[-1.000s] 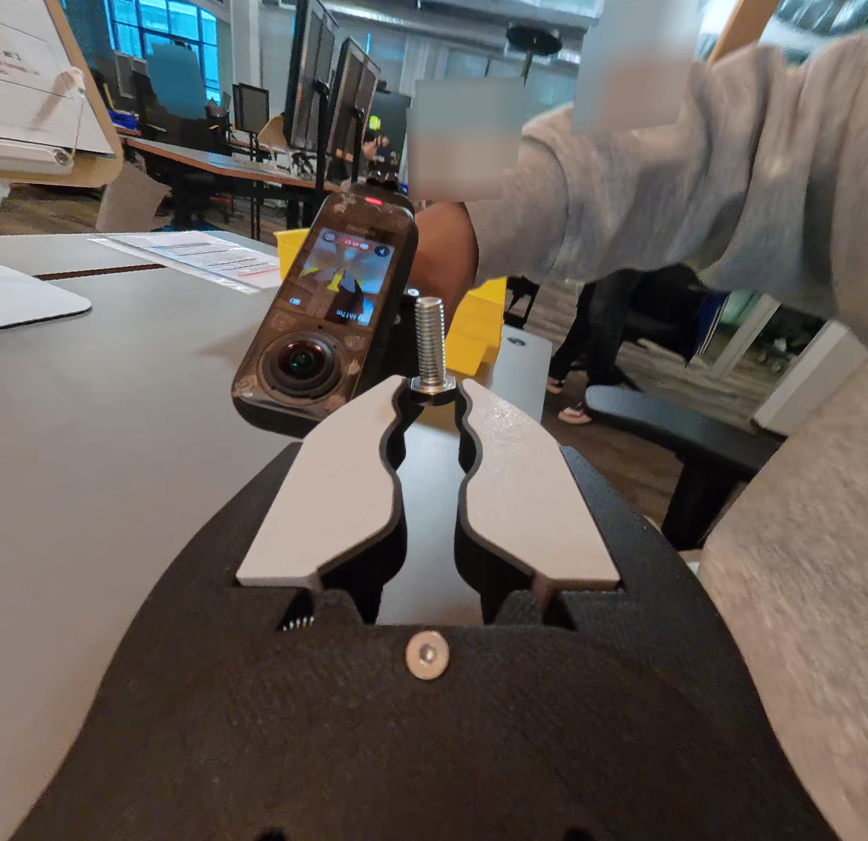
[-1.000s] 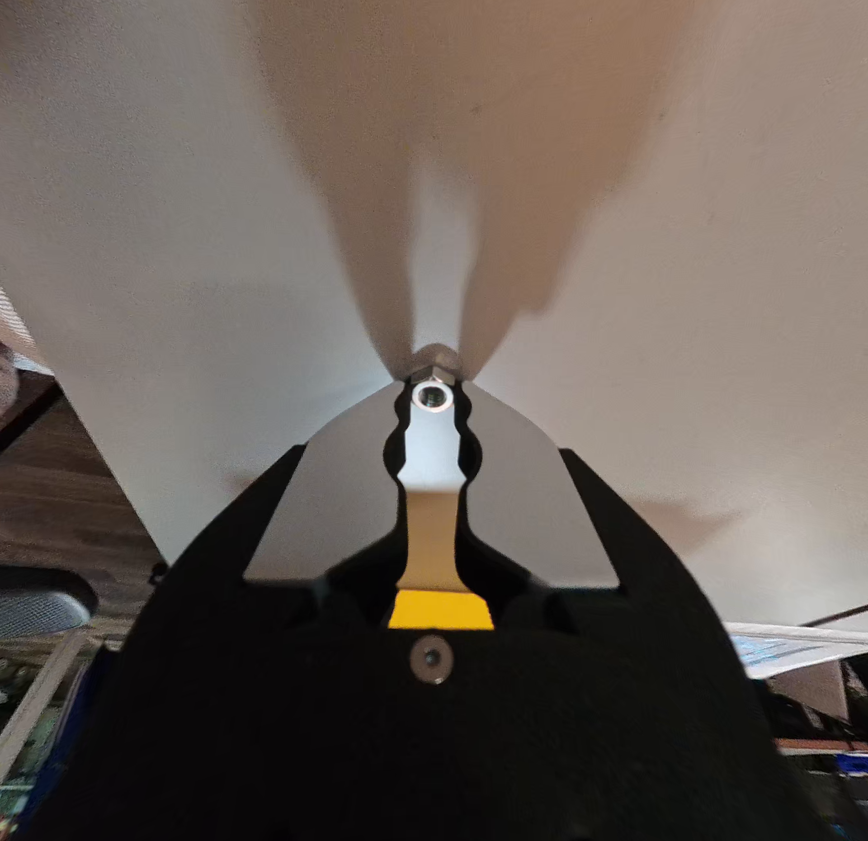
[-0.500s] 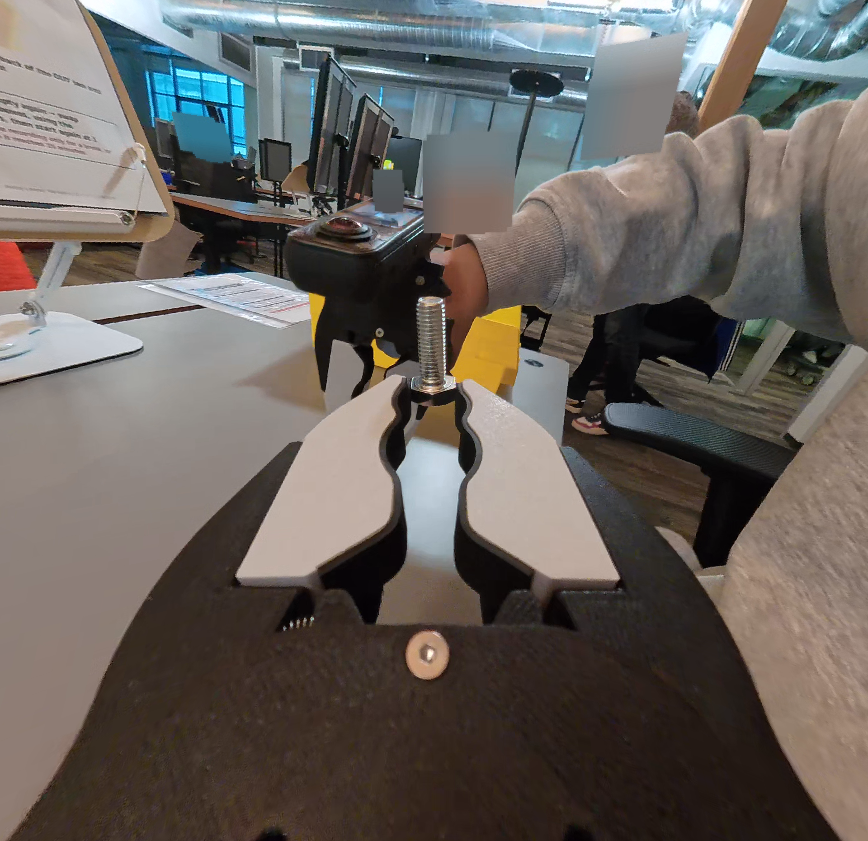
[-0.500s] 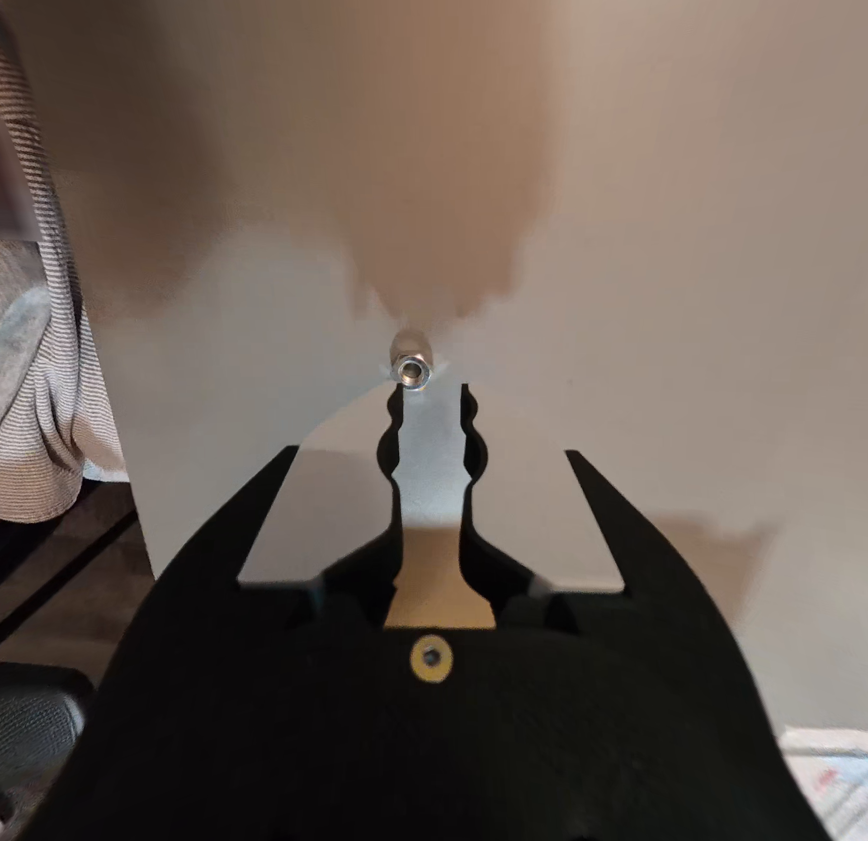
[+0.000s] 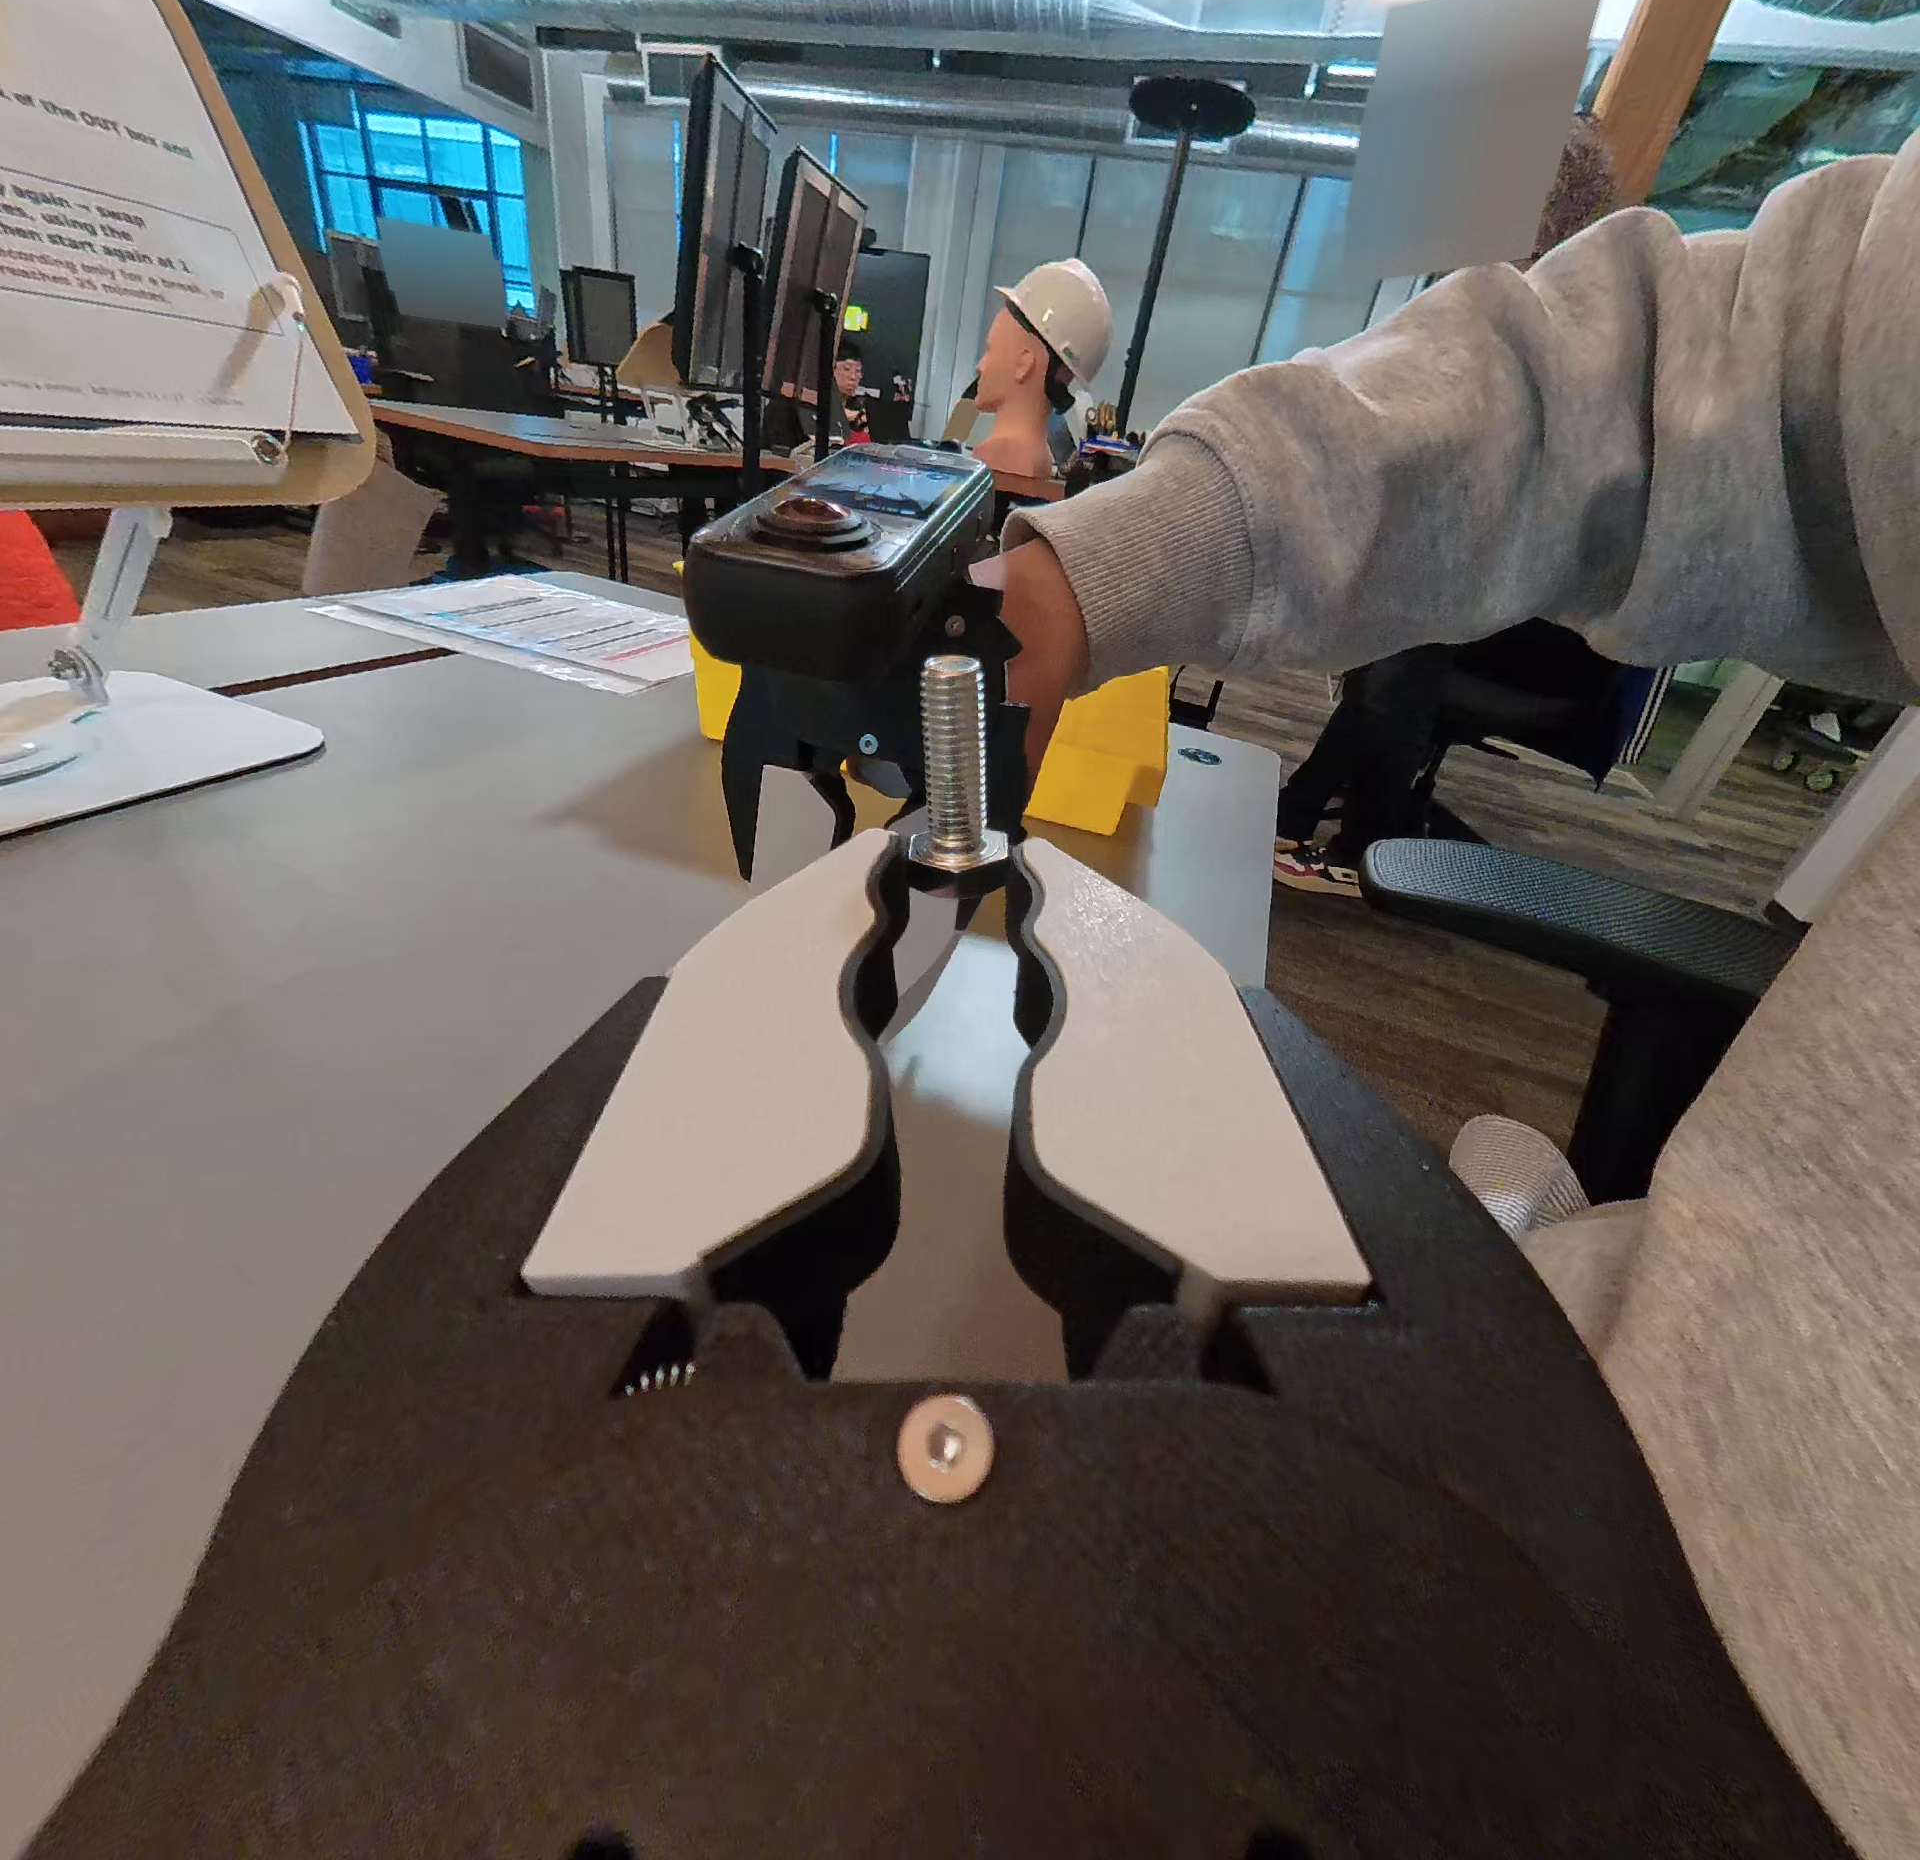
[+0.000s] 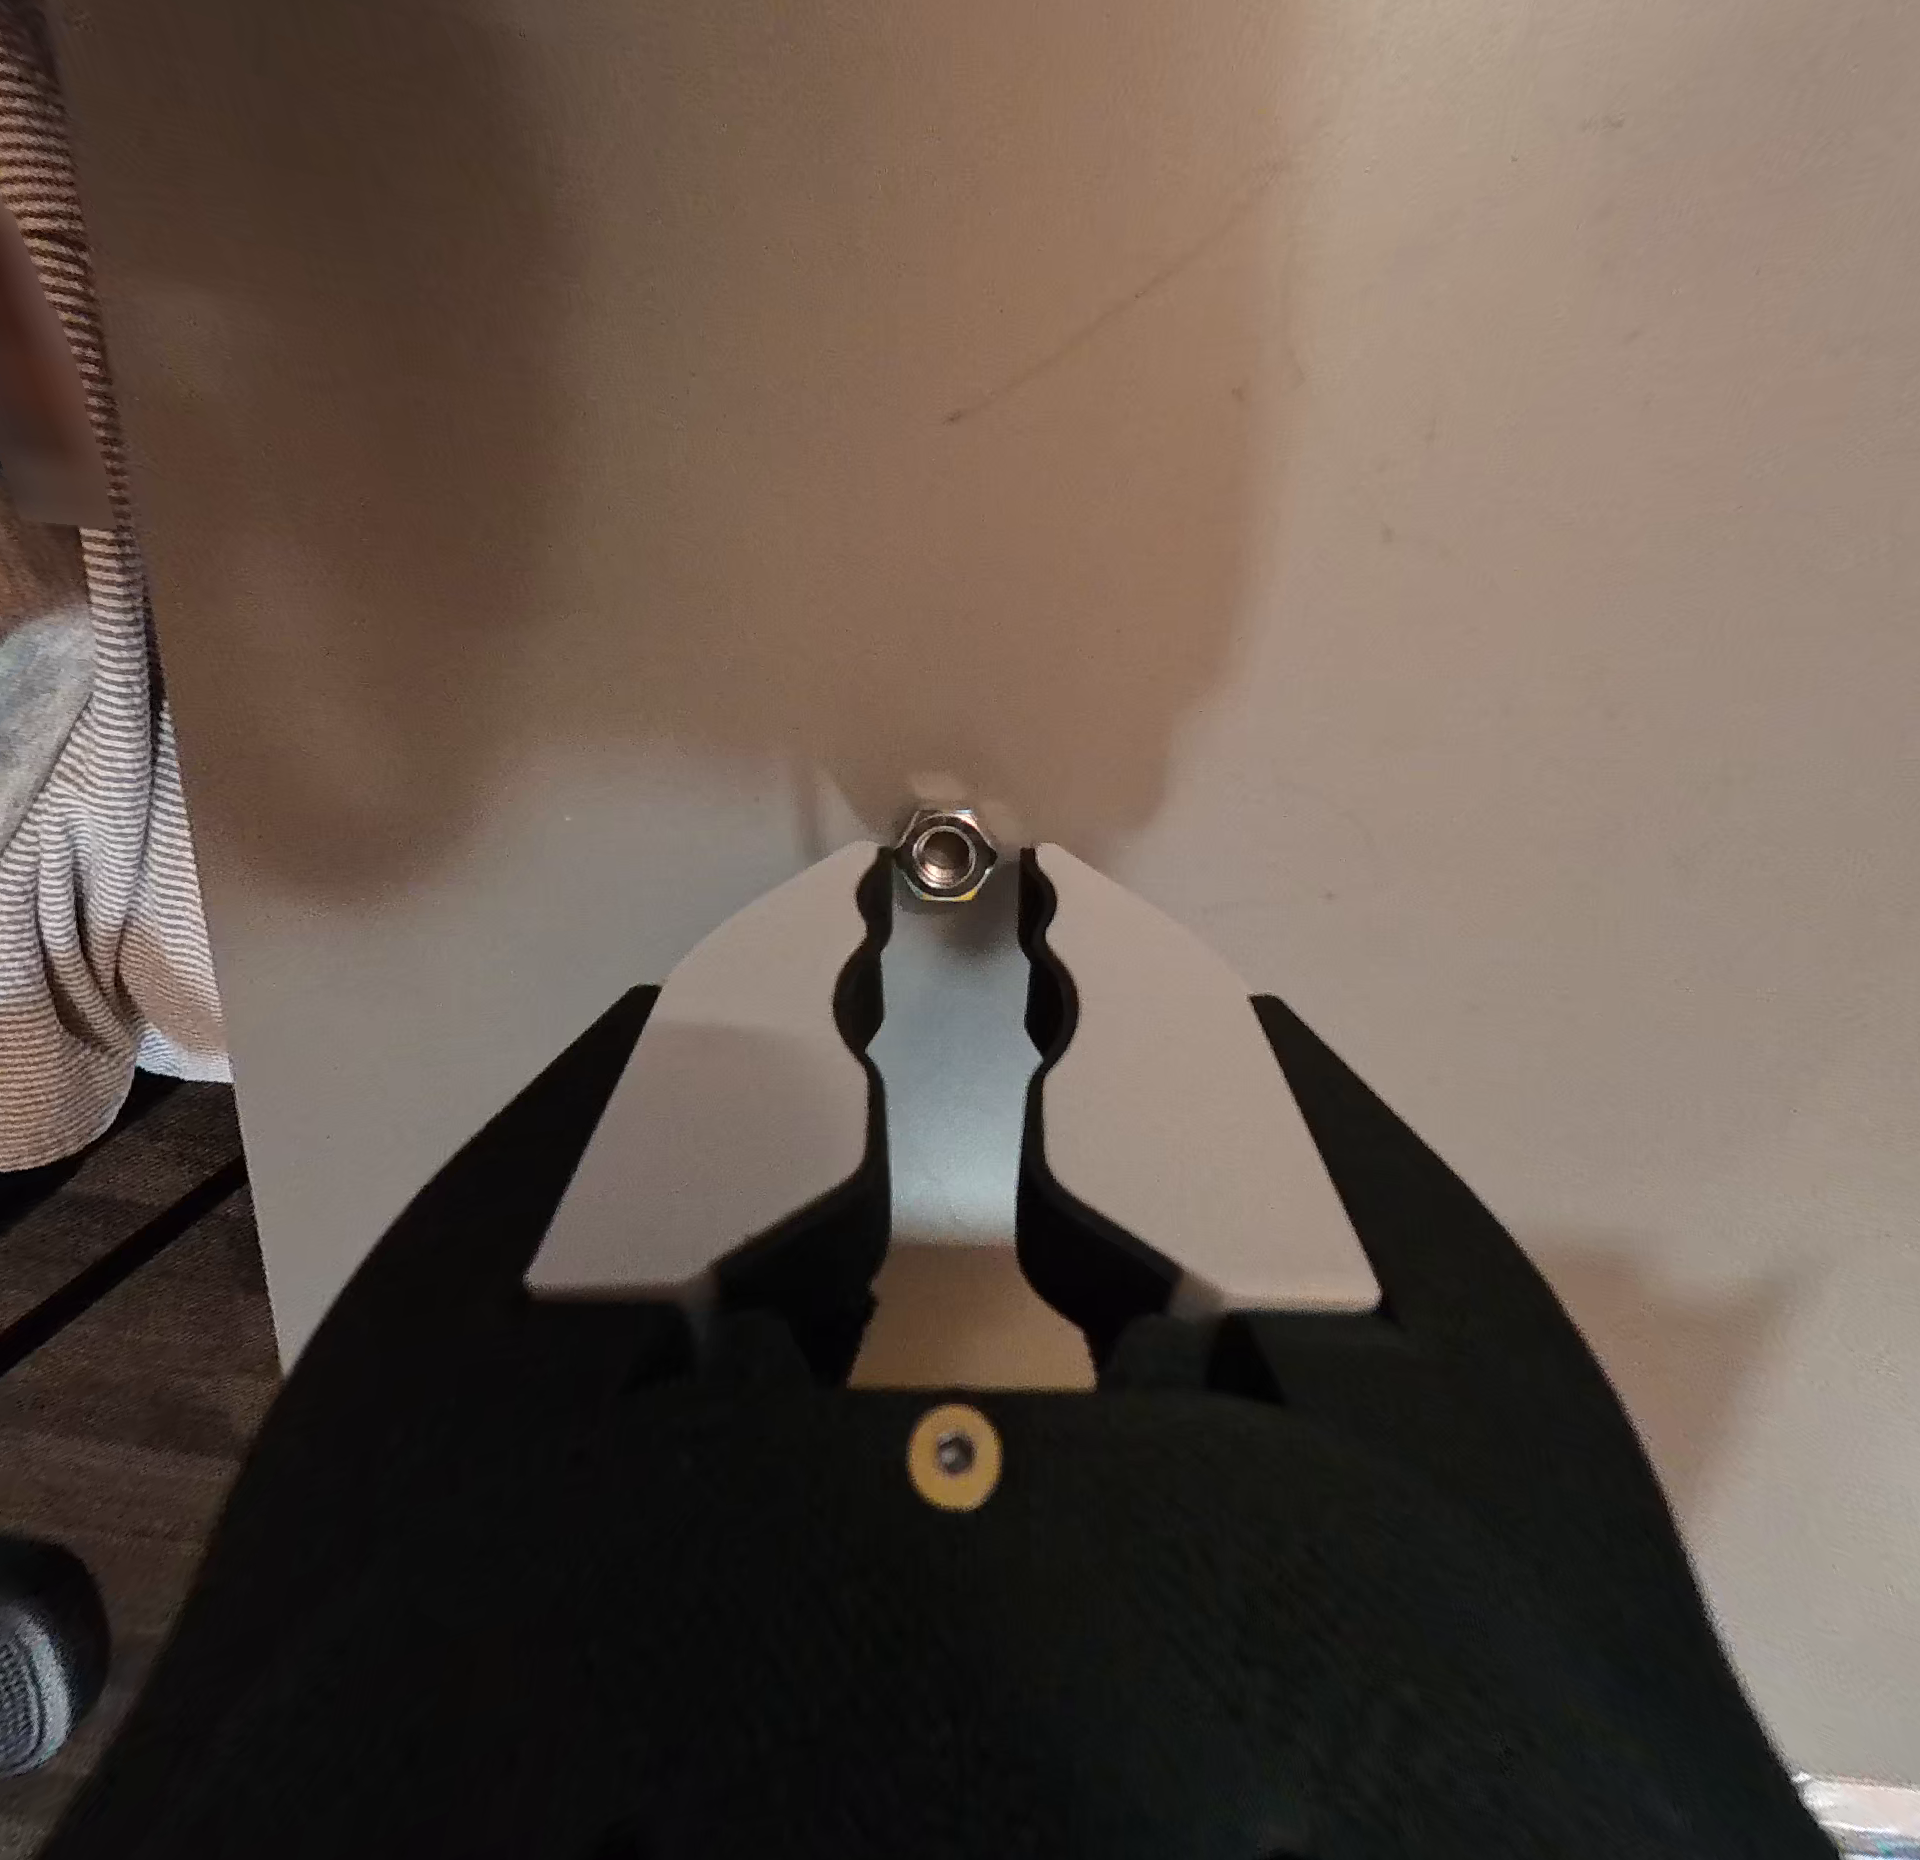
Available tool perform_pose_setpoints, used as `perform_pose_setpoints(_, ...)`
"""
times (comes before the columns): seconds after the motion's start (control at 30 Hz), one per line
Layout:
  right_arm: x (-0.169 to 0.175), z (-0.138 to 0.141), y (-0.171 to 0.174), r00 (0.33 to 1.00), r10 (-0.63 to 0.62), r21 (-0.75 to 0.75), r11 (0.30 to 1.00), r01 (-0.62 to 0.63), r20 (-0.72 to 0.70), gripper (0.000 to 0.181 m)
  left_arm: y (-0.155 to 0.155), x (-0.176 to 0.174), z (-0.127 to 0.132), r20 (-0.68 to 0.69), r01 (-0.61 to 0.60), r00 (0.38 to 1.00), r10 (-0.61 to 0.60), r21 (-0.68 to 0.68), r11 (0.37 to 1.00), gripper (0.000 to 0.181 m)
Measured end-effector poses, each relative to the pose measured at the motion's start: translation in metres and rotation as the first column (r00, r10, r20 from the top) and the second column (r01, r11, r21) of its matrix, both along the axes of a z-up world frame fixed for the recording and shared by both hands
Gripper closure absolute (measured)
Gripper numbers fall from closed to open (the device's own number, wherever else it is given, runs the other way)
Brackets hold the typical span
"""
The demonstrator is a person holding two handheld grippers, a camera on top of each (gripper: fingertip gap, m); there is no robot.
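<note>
My left gripper (image 5: 954,865) is shut on the hex head of a silver bolt (image 5: 954,750) and holds it upright, threads up, above the grey table (image 5: 312,979). My right gripper (image 6: 953,860) points down at the table (image 6: 1455,563). Its tips straddle a small silver hex nut (image 6: 945,860) that lies flat with its hole up. Small gaps show on both sides of the nut. In the left wrist view the right gripper (image 5: 795,844) stands just behind the bolt, with its black camera (image 5: 842,563) on top, held by a hand in a grey sleeve (image 5: 1455,460).
Yellow bins (image 5: 1101,761) stand behind the right gripper near the table's far edge. A document stand (image 5: 135,252) on a white base is at the left, a printed sheet (image 5: 520,615) beyond. A black chair (image 5: 1558,927) stands right of the table. One gripper's finger ends stand about 15 cm off the other's.
The right gripper tipped from camera-facing to fingers pointing down. Its jaws widened slightly; the nut sat off the left tip half a second ago and is now between the tips. The left gripper keeps the bolt.
</note>
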State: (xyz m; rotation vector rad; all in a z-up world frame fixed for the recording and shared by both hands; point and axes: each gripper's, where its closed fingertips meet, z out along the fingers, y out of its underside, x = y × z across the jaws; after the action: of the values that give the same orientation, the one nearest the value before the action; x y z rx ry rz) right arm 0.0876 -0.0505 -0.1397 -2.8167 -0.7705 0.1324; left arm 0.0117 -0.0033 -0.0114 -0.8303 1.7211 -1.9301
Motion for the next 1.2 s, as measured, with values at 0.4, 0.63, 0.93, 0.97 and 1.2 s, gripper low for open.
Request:
perform_pose_setpoints(0.4, -0.001, 0.015, 0.009, 0.999, 0.015, 0.044, 0.999, -0.017, 0.034, 0.162, 0.005, 0.006, -0.006, -0.008, -0.058, 0.998, 0.058, 0.049, 0.997, 0.163)
perform_pose_setpoints(0.63, -0.017, 0.113, 0.034, 0.999, 0.052, 0.173, 0.984, -0.053, 0.01, 0.162, -0.003, 0.004, -0.01, 0.005, -0.037, 0.999, 0.037, 0.091, 0.995, 0.163)
perform_pose_setpoints(0.93, -0.085, 0.159, 0.035, 0.949, 0.307, 0.027, 0.95, -0.31, 0.077, 0.162, -0.017, -0.003, -0.02, 0.057, -0.021, 0.998, 0.007, 0.248, 0.968, 0.163)
perform_pose_setpoints(0.97, -0.087, 0.156, 0.033, 0.944, 0.319, 0.002, 0.947, -0.32, 0.081, 0.162, -0.018, -0.004, -0.02, 0.063, -0.021, 0.998, 0.005, 0.258, 0.966, 0.163)
perform_pose_setpoints(1.2, -0.095, 0.151, 0.033, 0.92, 0.37, -0.059, 0.929, -0.365, 0.129, 0.162, -0.02, -0.007, -0.015, 0.068, -0.01, 0.998, -0.006, 0.234, 0.972, 0.163)
